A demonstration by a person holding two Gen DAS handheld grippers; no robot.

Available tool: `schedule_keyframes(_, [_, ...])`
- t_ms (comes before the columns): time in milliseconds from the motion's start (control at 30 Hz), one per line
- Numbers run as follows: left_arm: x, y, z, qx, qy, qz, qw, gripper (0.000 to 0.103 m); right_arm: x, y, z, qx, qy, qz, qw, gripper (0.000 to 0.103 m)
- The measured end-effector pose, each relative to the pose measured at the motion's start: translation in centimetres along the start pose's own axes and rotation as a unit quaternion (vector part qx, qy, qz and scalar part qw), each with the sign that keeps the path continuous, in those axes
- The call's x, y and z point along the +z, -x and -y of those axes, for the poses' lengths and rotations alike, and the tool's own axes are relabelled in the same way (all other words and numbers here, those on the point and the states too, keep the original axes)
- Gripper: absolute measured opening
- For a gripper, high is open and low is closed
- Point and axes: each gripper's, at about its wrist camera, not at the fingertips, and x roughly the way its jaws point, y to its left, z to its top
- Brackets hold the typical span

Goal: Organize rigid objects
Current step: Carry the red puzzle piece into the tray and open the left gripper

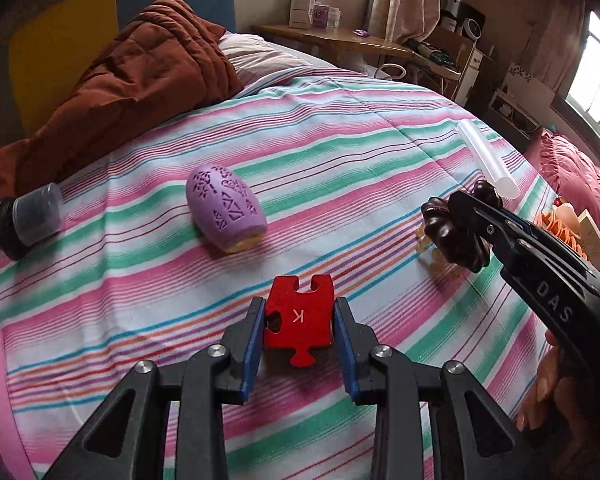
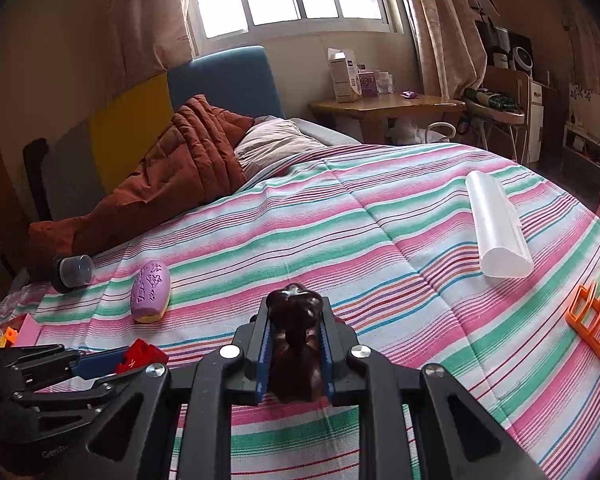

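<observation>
My left gripper (image 1: 299,322) is shut on a red puzzle piece (image 1: 300,326) marked K, held just above the striped bedspread (image 1: 340,140). In the right wrist view the same red puzzle piece (image 2: 142,354) shows at lower left in the left gripper (image 2: 112,360). My right gripper (image 2: 294,328) is shut on a dark brown carved figure (image 2: 296,340); from the left wrist view that dark brown figure (image 1: 456,232) hangs at the right in the right gripper (image 1: 466,220). A purple patterned egg-shaped object (image 1: 226,208) lies on the bed beyond the puzzle piece.
A clear tube (image 1: 486,158) lies far right on the bed, and a grey-capped jar (image 1: 30,220) at the left edge. An orange rack (image 2: 596,328) sits at the right. A rust quilt (image 1: 140,76) and pillow (image 1: 256,56) are piled at the head. Small amber pieces (image 1: 432,256) lie under the figure.
</observation>
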Motion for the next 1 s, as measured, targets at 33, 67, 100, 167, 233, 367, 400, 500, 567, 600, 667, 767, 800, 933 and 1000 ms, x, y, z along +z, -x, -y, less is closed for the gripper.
schedule_keyframes(33, [-0.4, 0.4, -0.2, 0.001, 0.006, 0.003, 1.0000, 0.033, 0.0, 0.0, -0.1, -0.002, 0.003, 0.000, 1.000, 0.019])
schedule_keyframes(67, [-0.7, 0.9, -0.4, 0.001, 0.012, 0.006, 0.9999, 0.033, 0.0, 0.0, -0.2, -0.004, 0.005, 0.000, 1.000, 0.019])
schedule_keyframes(100, [-1.2, 1.3, -0.5, 0.001, 0.017, 0.007, 0.9998, 0.033, -0.1, 0.0, -0.3, -0.006, 0.008, -0.001, 1.000, 0.019])
schedule_keyframes(167, [-2.2, 2.2, -0.7, -0.002, 0.030, 0.008, 0.9995, 0.033, -0.1, 0.0, -0.6, -0.010, 0.014, -0.001, 1.000, 0.019])
schedule_keyframes(233, [-3.1, 2.9, -0.9, -0.004, 0.042, 0.008, 0.9991, 0.034, -0.1, -0.1, -0.7, -0.014, 0.018, -0.002, 1.000, 0.019])
schedule_keyframes(367, [-5.1, 4.9, -1.3, -0.008, 0.057, 0.015, 0.9983, 0.034, -0.1, -0.1, -1.0, -0.020, 0.024, -0.002, 1.000, 0.019])
schedule_keyframes(400, [-5.5, 5.4, -1.4, -0.009, 0.059, 0.017, 0.9981, 0.034, -0.1, -0.1, -1.1, -0.021, 0.026, -0.002, 0.999, 0.019])
schedule_keyframes(500, [-7.0, 7.2, -1.7, -0.015, 0.067, 0.021, 0.9974, 0.034, -0.1, -0.1, -1.3, -0.026, 0.033, -0.004, 0.999, 0.019])
schedule_keyframes(567, [-8.1, 8.3, -2.1, -0.018, 0.078, 0.023, 0.9965, 0.034, -0.1, -0.2, -1.5, -0.031, 0.038, -0.004, 0.999, 0.019])
schedule_keyframes(600, [-8.7, 9.0, -2.4, -0.017, 0.082, 0.025, 0.9962, 0.034, -0.1, -0.2, -1.7, -0.033, 0.041, -0.004, 0.999, 0.019])
schedule_keyframes(667, [-9.8, 10.3, -3.0, -0.014, 0.088, 0.030, 0.9955, 0.034, -0.1, -0.2, -1.9, -0.037, 0.046, -0.005, 0.998, 0.019])
schedule_keyframes(767, [-11.2, 12.2, -4.3, -0.009, 0.096, 0.040, 0.9946, 0.034, -0.2, -0.3, -2.0, -0.041, 0.051, -0.005, 0.998, 0.019])
schedule_keyframes(800, [-11.7, 13.0, -4.9, -0.005, 0.104, 0.044, 0.9936, 0.033, -0.2, -0.2, -2.0, -0.042, 0.053, -0.005, 0.998, 0.019])
schedule_keyframes(933, [-13.4, 15.5, -7.7, 0.010, 0.136, 0.061, 0.9888, 0.034, -0.2, -0.3, -2.7, -0.053, 0.068, -0.006, 0.996, 0.018])
schedule_keyframes(1000, [-14.2, 16.6, -9.2, 0.017, 0.152, 0.068, 0.9859, 0.034, -0.3, -0.3, -2.9, -0.058, 0.074, -0.006, 0.996, 0.018])
